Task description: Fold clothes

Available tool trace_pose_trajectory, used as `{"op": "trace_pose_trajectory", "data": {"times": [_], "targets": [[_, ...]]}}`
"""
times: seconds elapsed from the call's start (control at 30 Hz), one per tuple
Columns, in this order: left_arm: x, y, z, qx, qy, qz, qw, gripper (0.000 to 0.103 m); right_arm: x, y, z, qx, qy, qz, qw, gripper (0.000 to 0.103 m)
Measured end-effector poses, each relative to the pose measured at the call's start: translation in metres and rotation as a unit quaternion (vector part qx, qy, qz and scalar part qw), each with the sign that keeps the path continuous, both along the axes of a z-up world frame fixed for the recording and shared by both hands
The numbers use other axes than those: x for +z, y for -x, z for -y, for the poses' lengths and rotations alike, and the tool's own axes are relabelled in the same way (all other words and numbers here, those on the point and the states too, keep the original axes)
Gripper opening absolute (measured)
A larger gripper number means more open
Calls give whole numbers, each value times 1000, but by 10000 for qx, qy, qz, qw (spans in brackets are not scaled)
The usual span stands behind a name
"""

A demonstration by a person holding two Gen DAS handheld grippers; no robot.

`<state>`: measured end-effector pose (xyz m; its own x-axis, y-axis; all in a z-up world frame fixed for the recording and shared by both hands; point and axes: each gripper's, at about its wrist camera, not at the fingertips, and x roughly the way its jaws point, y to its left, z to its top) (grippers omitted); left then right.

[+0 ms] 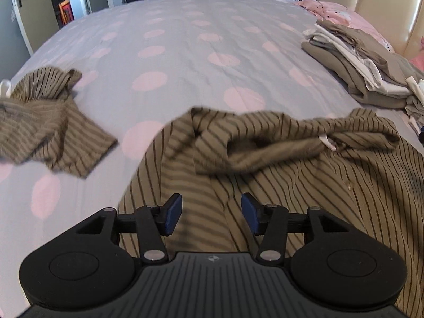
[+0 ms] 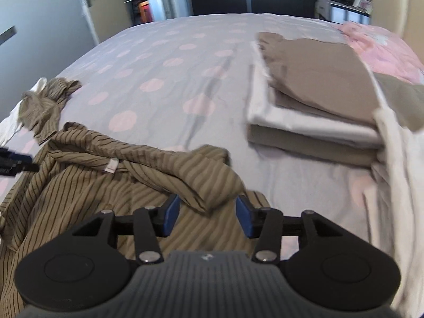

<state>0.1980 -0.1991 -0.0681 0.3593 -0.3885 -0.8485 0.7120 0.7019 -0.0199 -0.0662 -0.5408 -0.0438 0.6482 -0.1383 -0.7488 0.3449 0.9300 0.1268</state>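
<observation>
Striped shirt [image 1: 304,185], white neck label [image 2: 111,166] unreadable, folded pile [image 2: 318,106]

text: none legible | garment tag [image 2: 111,166]: blank, blurred

I see the striped shirt [image 1: 304,175] spread across the near part of the bed, olive-brown with thin dark lines, its upper part bunched and rolled over itself with a white label showing. Left of it lies a second striped piece [image 1: 50,122], crumpled. Far right sits a stack [image 2: 315,106] of folded tan and white clothes.
</observation>
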Motion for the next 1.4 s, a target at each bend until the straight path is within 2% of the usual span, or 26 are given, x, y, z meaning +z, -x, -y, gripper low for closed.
{"op": "trace_pose_trajectory", "data": {"times": [0.17,0.27,0.4,0.47,0.53,0.57,0.6,0.63,0.7,0.77,0.83,0.87,1.0,1.1,1.27,1.37,1.4], "targets": [[-22,26,-6,-73,-111,-349,9993,47,-18,35,25,-761,-25,-405,9963,50],[-33,41,-11,-87,-224,-406,9989,49,-30,59,44,-1205,-75,-598,9909,46],[-43,51,-19,13,-315,-371,9988,49,-44,84,49,-1426,-168,-736,9869,45],[-42,55,-20,-1,-335,-269,9991,41,-49,90,45,-1378,-285,-773,9870,45],[-41,59,-19,-85,-403,-168,9990,15,-53,93,40,-1308,-437,-781,9874,46],[-40,60,-20,-92,-451,-115,9989,12,-55,93,37,-1273,-508,-777,9875,46],[-39,61,-22,-77,-510,-56,9987,4,-55,93,33,-1231,-549,-783,9878,46],[-37,62,-24,-66,-543,-3,9985,1,-56,94,29,-1189,-587,-790,9880,46],[-29,60,-32,45,-540,119,9985,0,-55,96,20,-1100,-492,-861,9890,46],[-18,53,-46,306,-492,258,9980,0,-56,99,14,-1038,-374,-924,9896,39],[-5,42,-64,692,-366,317,9964,0,-54,102,12,-1029,-393,-890,9899,7],[1,36,-74,906,-291,363,9948,0,-53,103,11,-1025,-405,-871,9901,5],[26,16,-115,1661,12,550,9846,0,-41,106,2,-977,-333,-659,9925,2],[38,8,-137,2030,241,540,9774,0,-32,104,-12,-704,-446,-514,9952,0],[49,3,-152,2267,309,733,9707,0,-31,92,-42,-162,-623,-498,9967,1],[45,3,-150,2217,224,681,9725,0,-33,86,-57,120,-591,-553,9966,2],[44,4,-147,2155,188,669,9740,0,-31,85,-60,164,-490,-534,9972,6]]}}
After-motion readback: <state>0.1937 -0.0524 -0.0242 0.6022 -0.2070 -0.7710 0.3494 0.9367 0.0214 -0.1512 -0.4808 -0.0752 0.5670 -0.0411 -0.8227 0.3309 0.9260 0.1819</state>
